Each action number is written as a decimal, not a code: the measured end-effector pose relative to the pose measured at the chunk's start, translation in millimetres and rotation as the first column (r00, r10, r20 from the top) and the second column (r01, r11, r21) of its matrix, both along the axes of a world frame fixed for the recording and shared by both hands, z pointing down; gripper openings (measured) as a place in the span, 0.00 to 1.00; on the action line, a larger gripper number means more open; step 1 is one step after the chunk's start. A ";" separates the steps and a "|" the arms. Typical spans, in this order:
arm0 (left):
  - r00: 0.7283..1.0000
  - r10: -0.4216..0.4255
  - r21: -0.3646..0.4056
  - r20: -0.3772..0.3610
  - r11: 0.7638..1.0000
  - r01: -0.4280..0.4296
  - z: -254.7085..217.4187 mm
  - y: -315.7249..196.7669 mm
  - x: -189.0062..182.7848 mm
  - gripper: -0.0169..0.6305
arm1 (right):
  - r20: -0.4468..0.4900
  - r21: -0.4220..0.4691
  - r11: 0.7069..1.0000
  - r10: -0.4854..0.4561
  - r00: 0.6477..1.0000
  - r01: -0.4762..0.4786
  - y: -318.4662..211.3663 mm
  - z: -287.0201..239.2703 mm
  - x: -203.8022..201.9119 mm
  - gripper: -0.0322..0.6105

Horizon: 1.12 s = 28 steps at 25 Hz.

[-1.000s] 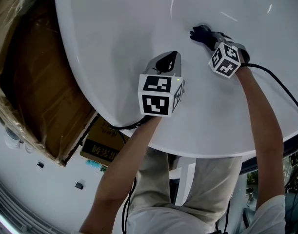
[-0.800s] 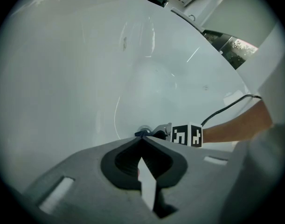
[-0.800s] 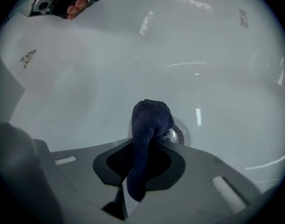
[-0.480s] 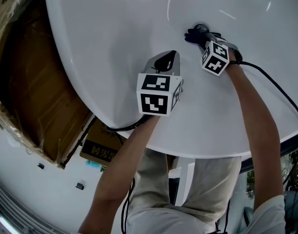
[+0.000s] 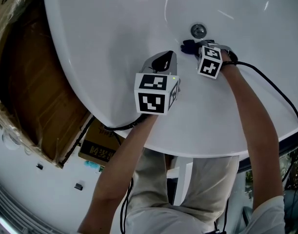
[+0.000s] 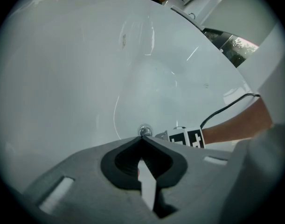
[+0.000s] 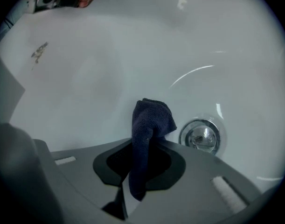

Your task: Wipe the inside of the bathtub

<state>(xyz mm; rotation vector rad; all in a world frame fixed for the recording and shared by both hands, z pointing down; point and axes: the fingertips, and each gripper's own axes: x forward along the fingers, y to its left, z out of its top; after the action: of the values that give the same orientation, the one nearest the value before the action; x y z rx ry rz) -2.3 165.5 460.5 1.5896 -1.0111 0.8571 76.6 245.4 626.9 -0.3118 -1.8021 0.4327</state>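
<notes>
Dark cloth (image 7: pixel 151 118) between right hand-held gripper (image 7: pixel 144 141) jaws, beside drain (image 7: pixel 201 136)

Bathtub (image 5: pixel 114 43): white, smooth, high-gloss wall with sharp streak reflections; drain (image 7: pixel 201 136): polished, mirror-bright metal. Cloth (image 7: pixel 149 120): dark blue, matt, finely nubbed weave. The right gripper (image 7: pixel 143 141) and left gripper (image 6: pixel 143 140) both look like matt grey plastic, with dull black liners round the jaws. Cardboard box (image 5: pixel 36 96): brown, matt, flat paper finish, its edges wrapped in shiny, crinkled clear film (image 5: pixel 14 1).
</notes>
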 end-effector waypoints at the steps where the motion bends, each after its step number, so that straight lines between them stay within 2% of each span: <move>1: 1.000 -0.001 -0.001 0.000 1.000 0.001 -0.2 0.4 0.1 0.02 | -0.002 -0.007 1.000 -0.002 1.000 0.002 5.7 -0.7 -0.1 0.13; 4: 1.000 -0.001 -0.003 -0.002 1.000 0.001 -1.3 1.7 1.7 0.02 | -0.011 -0.035 0.998 0.043 0.999 -0.043 13.9 -4.6 0.5 0.13; 12: 1.000 -0.013 -0.010 -0.009 1.000 0.013 -5.5 7.2 3.8 0.02 | 0.002 -0.072 0.996 0.055 0.999 -0.054 24.0 -20.2 0.6 0.13; 28: 0.999 -0.022 -0.033 -0.029 0.999 0.021 -10.0 13.1 6.2 0.02 | 0.063 -0.135 0.991 -0.017 0.998 0.025 50.7 -70.7 -2.4 0.12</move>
<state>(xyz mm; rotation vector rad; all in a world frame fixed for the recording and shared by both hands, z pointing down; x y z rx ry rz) 3.9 178.6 450.5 1.5566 -0.9874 0.8297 74.2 296.0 556.2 -0.4426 -1.8318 0.5372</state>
